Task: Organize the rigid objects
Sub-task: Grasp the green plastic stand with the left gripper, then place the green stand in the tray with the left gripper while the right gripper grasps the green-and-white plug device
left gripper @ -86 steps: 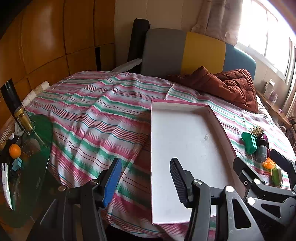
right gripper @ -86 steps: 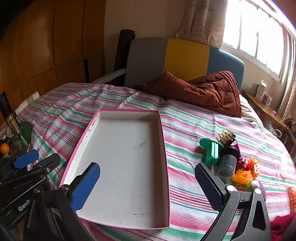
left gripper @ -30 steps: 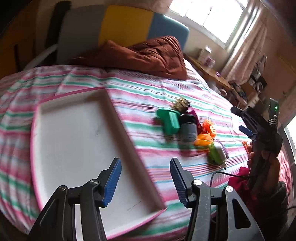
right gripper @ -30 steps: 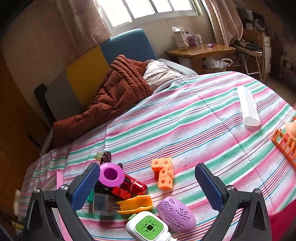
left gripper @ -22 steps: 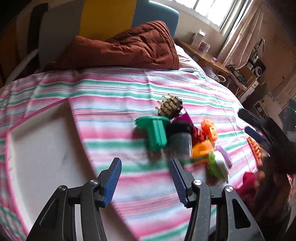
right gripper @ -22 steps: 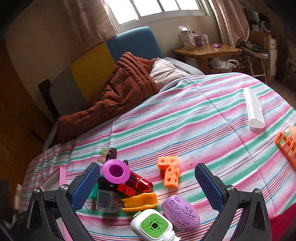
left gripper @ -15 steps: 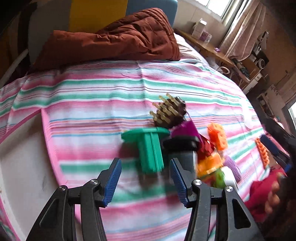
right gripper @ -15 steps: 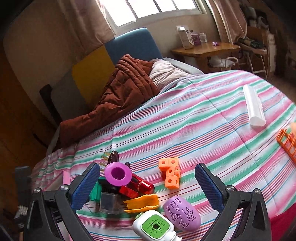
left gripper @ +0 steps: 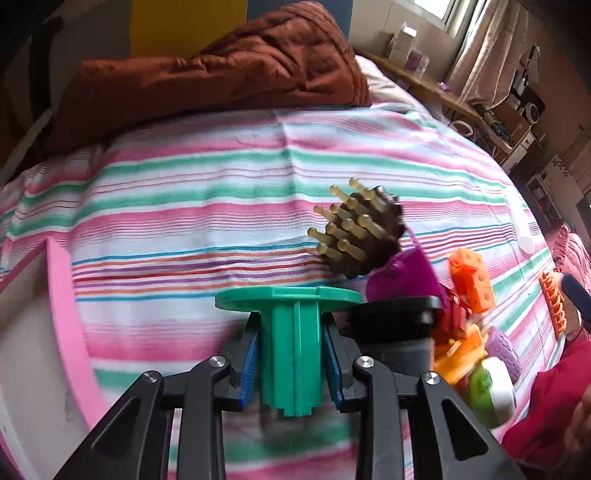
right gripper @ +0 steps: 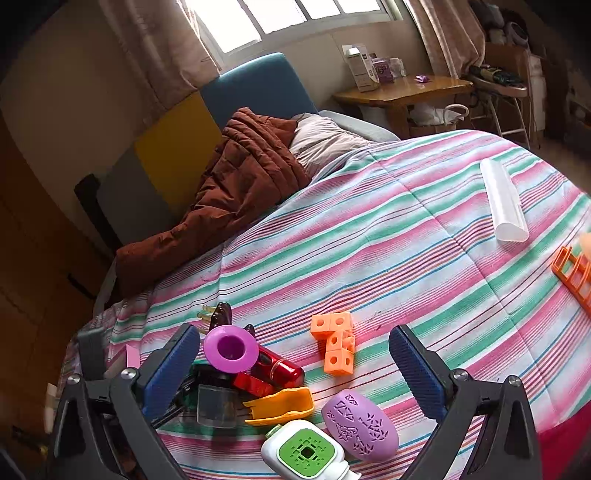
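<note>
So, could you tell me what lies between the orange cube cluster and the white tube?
Nothing: in the right wrist view, only bare striped bedspread separates the orange cube cluster from the white tube.

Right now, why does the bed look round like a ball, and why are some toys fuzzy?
Both views use fisheye lenses, so the striped bedspread bulges. In the left wrist view, the toys at the right edge smear, like the green-and-white toy; the green spool in the left gripper stays sharper. In the right wrist view the window glares white, yet the orange cubes are crisp.

Green flanged peg [left gripper: 291, 354], clamped, tool-held
</note>
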The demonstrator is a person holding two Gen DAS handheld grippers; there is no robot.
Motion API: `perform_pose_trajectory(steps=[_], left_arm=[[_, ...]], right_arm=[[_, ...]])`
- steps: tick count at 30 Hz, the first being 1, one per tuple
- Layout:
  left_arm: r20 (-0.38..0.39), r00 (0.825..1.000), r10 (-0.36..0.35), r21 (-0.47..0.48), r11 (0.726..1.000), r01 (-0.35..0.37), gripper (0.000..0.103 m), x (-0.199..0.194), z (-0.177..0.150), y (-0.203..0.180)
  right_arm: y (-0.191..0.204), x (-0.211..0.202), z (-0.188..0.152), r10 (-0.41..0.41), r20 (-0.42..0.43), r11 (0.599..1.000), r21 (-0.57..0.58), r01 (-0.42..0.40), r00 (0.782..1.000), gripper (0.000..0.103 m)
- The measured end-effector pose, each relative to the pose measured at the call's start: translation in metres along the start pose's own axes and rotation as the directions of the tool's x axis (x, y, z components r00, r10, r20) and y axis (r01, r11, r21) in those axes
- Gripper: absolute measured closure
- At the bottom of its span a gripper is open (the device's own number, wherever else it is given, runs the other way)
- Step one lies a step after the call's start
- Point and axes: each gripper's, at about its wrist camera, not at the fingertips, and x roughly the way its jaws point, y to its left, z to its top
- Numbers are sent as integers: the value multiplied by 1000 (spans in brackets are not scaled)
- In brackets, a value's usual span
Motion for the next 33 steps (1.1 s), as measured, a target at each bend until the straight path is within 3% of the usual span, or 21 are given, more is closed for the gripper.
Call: perform_pose_trajectory(steps=[4, 9, 14, 15, 19, 31, 32, 33], left_arm=[[82, 997, 0, 20, 1000, -1, 73, -31, -14, 1], [127, 991, -35, -11, 999, 37, 73, -63, -34, 9], [149, 986, -72, -54, 995, 81, 73, -89, -59, 18], [151, 986, -74, -61, 995, 84, 73, -92, -62, 18], [166, 983, -76, -70, 994, 89, 73, -111, -82, 27], [170, 985, -31, -145, 988, 57, 73, -129, -120, 79], [169, 985, -24, -153, 987, 51, 73, -129, -123, 83], [165, 986, -15, -168, 985, 43, 73, -129, -125, 91]], right_arm=[[-8, 3, 1, 4, -24, 999, 33, -3, 1000, 0], [-7, 16, -4, 12, -99, 1000, 28, -9, 995, 2], [-2, 29, -13, 20, -185, 1000, -1, -20, 983, 18], [0, 32, -16, 31, -209, 999, -6, -33, 977, 24], [10, 40, -31, 62, -315, 997, -29, -75, 947, 32], [26, 44, -70, -123, -410, 969, -248, 19, 904, 33], [28, 48, -71, -138, -412, 963, -267, 26, 901, 36], [29, 52, -76, -158, -421, 958, -286, 34, 893, 50]])
